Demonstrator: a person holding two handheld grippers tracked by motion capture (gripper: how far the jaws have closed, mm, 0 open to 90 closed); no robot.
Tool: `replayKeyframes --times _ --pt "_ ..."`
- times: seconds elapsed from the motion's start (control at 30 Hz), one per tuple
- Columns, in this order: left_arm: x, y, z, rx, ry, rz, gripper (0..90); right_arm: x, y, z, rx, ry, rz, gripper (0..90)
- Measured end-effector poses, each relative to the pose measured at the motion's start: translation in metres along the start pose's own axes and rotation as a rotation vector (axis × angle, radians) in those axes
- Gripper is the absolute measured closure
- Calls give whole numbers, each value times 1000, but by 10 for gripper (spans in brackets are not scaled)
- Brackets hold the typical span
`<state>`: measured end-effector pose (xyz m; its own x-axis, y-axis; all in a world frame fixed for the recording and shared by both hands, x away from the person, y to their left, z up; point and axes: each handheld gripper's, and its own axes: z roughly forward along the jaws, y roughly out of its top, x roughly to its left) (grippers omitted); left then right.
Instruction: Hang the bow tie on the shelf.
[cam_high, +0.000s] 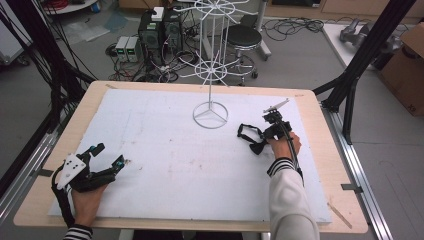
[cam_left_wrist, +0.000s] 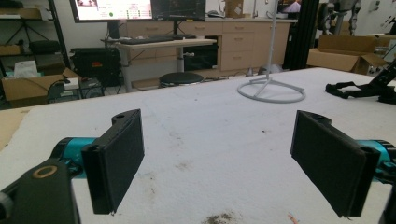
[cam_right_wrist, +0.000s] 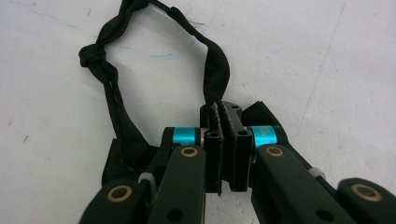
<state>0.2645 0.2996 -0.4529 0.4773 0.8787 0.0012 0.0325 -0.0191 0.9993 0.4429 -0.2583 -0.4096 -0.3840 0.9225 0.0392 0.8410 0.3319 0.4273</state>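
A black fabric strap, knotted into a loop, lies on the white mat right of centre. My right gripper is shut on one end of the loop, jaws pressed together with the strap pinched between them. In the high view the right gripper points left at the strap, just right of the white wire stand's base. My left gripper rests low at the mat's near left, open. Nothing lies between its wide-apart pads. The strap shows far off in the left gripper view.
The tall white wire display stand rises from a ring base at the mat's far middle, its spoked arms overhanging the table's back edge. A black frame post stands at the right. Stools, computers and cables sit on the floor beyond.
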Motion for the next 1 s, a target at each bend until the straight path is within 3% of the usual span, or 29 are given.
replayKeyframes --times 0.2,0.5,0.9,0.93,1.0 --pt "0 0 0 1 0 1 177 -2 -2 -3 -28 30 22 876" --pt "0 0 0 0 0 2 177 3 -3 -12 -98 61 7 877" --pt "0 0 0 2 -1 6 177 11 -6 -32 -263 84 -47 878" --pt "0 0 0 2 -1 6 177 12 -7 -36 -310 103 -60 879" --pt "0 0 0 1 0 7 177 13 -8 -40 -352 118 -72 878"
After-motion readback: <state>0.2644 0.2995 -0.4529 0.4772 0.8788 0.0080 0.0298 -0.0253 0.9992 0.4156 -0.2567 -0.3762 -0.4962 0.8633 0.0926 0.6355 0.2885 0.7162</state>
